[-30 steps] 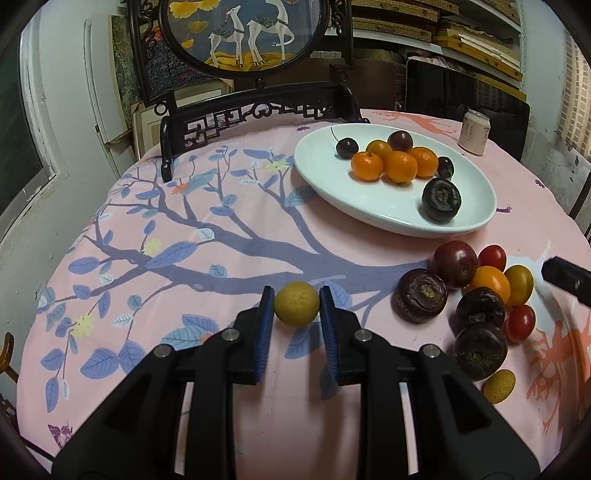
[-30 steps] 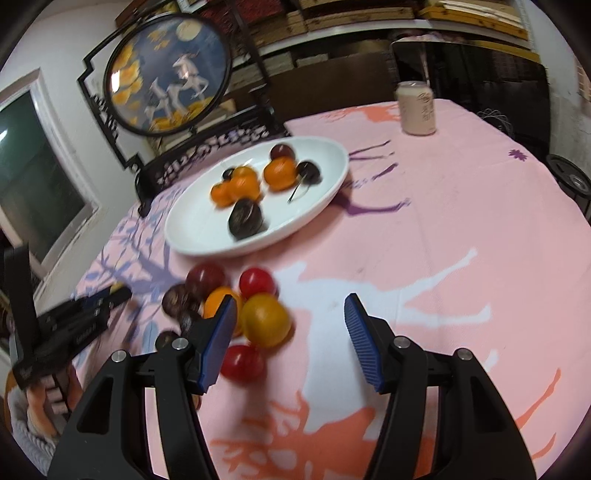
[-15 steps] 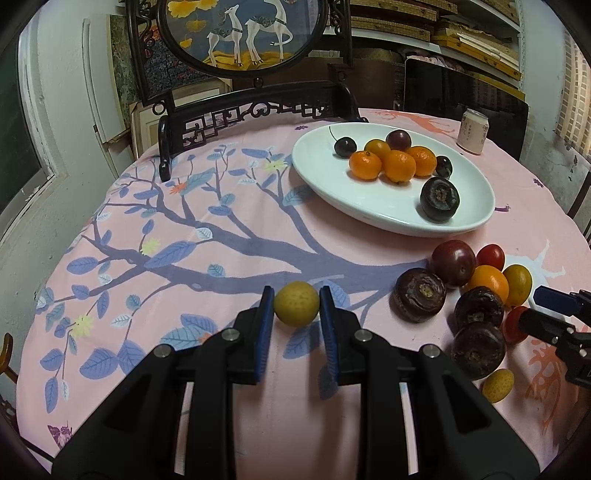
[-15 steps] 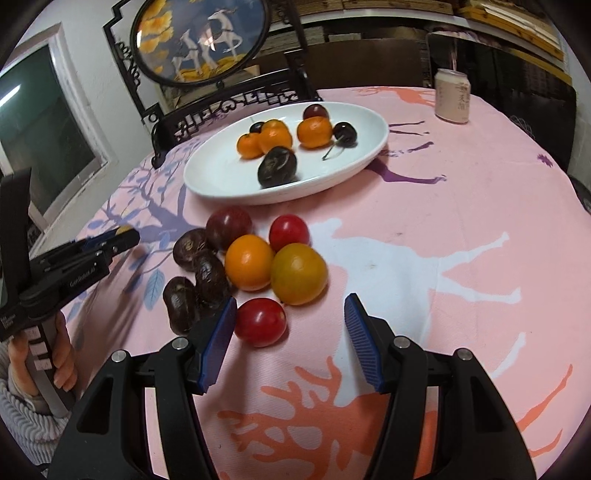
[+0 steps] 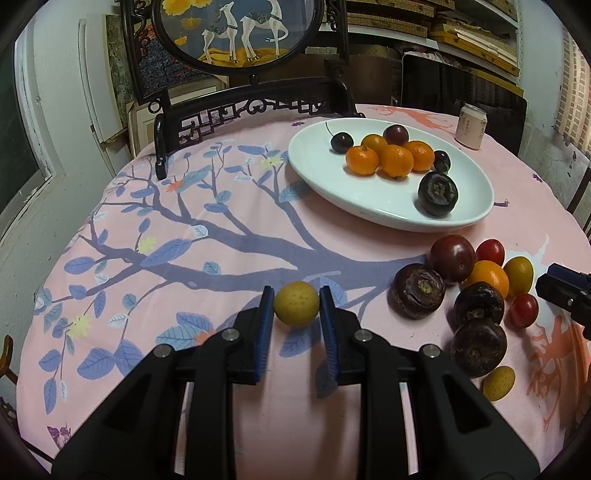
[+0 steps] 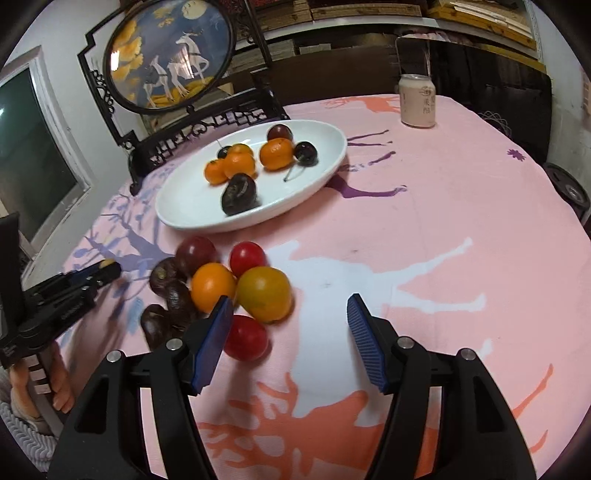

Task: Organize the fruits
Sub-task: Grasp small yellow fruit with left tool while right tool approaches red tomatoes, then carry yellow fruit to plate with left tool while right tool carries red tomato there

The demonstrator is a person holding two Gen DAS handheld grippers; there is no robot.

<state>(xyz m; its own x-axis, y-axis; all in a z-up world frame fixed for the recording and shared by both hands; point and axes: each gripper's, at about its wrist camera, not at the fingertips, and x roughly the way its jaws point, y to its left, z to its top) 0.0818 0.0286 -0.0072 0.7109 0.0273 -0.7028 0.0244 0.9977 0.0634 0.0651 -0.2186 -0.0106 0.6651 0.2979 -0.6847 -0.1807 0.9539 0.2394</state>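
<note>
My left gripper (image 5: 296,306) is shut on a small yellow fruit (image 5: 296,303), held over the pink tablecloth. A white oval plate (image 5: 369,206) holds several oranges, cherries and a dark fruit. A pile of loose fruit lies in front of the plate: a plum (image 6: 195,252), red tomatoes, an orange tomato (image 6: 213,286), a yellow-orange tomato (image 6: 264,294) and dark round fruits (image 5: 418,290). My right gripper (image 6: 290,317) is open, close to the yellow-orange tomato and a red tomato (image 6: 245,338), which sit by its left finger.
A carved dark wooden stand with a round deer painting (image 5: 236,29) stands behind the plate. A drink can (image 6: 418,100) stands at the far right of the table. Another small yellow fruit (image 5: 498,383) lies near the pile.
My right gripper has moved in toward the fruit pile, which now looks closer between its fingers. My left gripper stays shut on the yellow fruit, nearly still.
</note>
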